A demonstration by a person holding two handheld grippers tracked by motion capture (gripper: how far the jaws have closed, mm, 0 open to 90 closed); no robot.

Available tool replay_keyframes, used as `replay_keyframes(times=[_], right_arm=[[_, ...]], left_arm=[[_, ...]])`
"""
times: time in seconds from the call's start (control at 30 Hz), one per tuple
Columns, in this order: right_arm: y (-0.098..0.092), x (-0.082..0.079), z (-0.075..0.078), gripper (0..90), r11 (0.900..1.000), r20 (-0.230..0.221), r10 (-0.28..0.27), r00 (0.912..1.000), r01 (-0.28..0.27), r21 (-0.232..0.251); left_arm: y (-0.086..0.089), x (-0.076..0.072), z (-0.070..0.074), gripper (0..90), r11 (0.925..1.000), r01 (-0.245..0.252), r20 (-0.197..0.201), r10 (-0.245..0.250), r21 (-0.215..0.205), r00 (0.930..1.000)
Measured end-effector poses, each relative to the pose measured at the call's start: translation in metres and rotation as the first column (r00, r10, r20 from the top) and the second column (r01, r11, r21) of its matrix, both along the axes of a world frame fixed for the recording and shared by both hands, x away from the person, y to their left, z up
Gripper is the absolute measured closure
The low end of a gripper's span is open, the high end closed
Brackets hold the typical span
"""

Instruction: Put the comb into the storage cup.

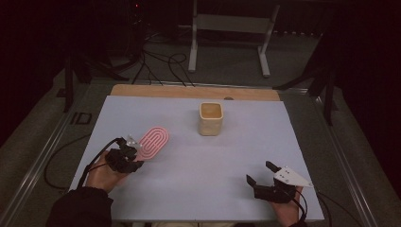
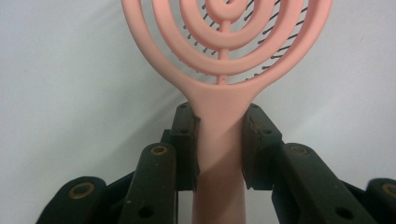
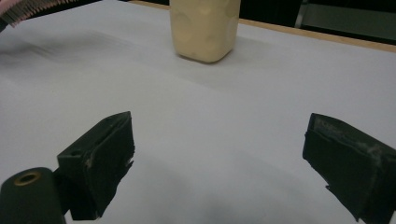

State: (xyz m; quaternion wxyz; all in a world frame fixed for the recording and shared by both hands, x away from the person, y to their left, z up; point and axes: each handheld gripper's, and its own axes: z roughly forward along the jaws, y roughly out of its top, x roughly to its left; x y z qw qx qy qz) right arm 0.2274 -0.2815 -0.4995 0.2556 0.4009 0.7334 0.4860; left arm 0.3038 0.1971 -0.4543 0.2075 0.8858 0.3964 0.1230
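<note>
While one pink hairbrush [image 2: 219, 70] is clamped by its handle in the left gripper [image 2: 219, 140] over the tabletop's [image 1: 236, 156] left side, one cream cup [image 1: 210, 118] is seen mid-tabletop; the right gripper [image 1: 262, 172] is held open, empty.

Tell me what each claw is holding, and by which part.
The left claw grips the pink hairbrush by its handle, just below the head. The right claw is open and holds nothing.

Pink brush [image 2: 224, 42] with concentric loops, dark bristles; cream cup [image 1: 210, 118], perhaps dimpled; pale grey table [image 1: 189, 179].
</note>
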Motion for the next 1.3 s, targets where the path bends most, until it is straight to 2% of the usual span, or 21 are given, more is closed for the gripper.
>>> replay_keyframes(times=[0.13, 0.3, 0.4, 0.53, 0.63, 0.8, 0.9, 1.13, 1.2, 1.27, 1.3], right_arm=[[0.000, 0.000, 0.000, 8.8, 1.000, 0.000, 0.004, 1.0000, -0.004, 0.000], [0.001, 0.001, -0.001, 8.8, 1.000, -0.001, 0.003, 1.0000, -0.003, -0.006], [0.001, 0.001, -0.001, 8.8, 1.000, 0.002, 0.005, 1.0000, -0.005, -0.011], [0.002, 0.001, -0.002, 8.8, 1.000, -0.003, 0.008, 1.0000, -0.008, -0.009], [0.003, 0.002, -0.002, 8.8, 1.000, -0.002, 0.012, 0.9999, -0.012, -0.018], [0.005, 0.002, -0.003, 8.8, 1.000, -0.005, 0.009, 0.9999, -0.009, -0.021], [0.005, 0.002, -0.003, 8.8, 1.000, -0.003, 0.008, 1.0000, -0.008, -0.020], [0.006, 0.003, -0.003, 8.8, 1.000, -0.002, 0.009, 1.0000, -0.009, -0.018], [0.006, 0.004, -0.002, 8.8, 1.000, 0.000, 0.012, 0.9999, -0.012, -0.019], [0.006, 0.004, -0.002, 8.8, 1.000, 0.001, 0.012, 0.9999, -0.012, -0.017], [0.006, 0.004, -0.002, 8.8, 1.000, 0.000, 0.013, 0.9999, -0.013, -0.016]], left_arm=[[0.000, -0.002, 0.004, 70.2, 0.9989, -0.018, 0.037, 0.019, -0.043, 0.9991], [-0.004, -0.004, 0.004, 70.2, 0.9937, -0.028, 0.075, 0.037, -0.108, 0.9965], [-0.006, -0.004, 0.004, 70.2, 0.9920, -0.031, 0.103, 0.044, -0.122, 0.9937], [-0.004, -0.006, 0.007, 70.2, 0.9885, -0.044, 0.149, 0.065, -0.144, 0.9867], [-0.002, -0.006, 0.009, 70.2, 0.9831, -0.045, 0.175, 0.076, -0.177, 0.9816], [0.003, -0.003, 0.013, 70.2, 0.9749, -0.050, 0.194, 0.093, -0.217, 0.9767], [0.008, -0.004, 0.018, 70.2, 0.9685, -0.061, 0.210, 0.113, -0.242, 0.9712], [0.004, -0.013, 0.020, 70.2, 0.9635, -0.029, 0.259, 0.100, -0.266, 0.9608], [0.004, -0.016, 0.020, 70.2, 0.9614, -0.021, 0.274, 0.099, -0.274, 0.9566], [0.002, -0.018, 0.020, 70.2, 0.9577, -0.010, 0.298, 0.099, -0.288, 0.9495], [0.001, -0.019, 0.021, 70.2, 0.9527, 0.000, 0.311, 0.099, -0.304, 0.9451]])
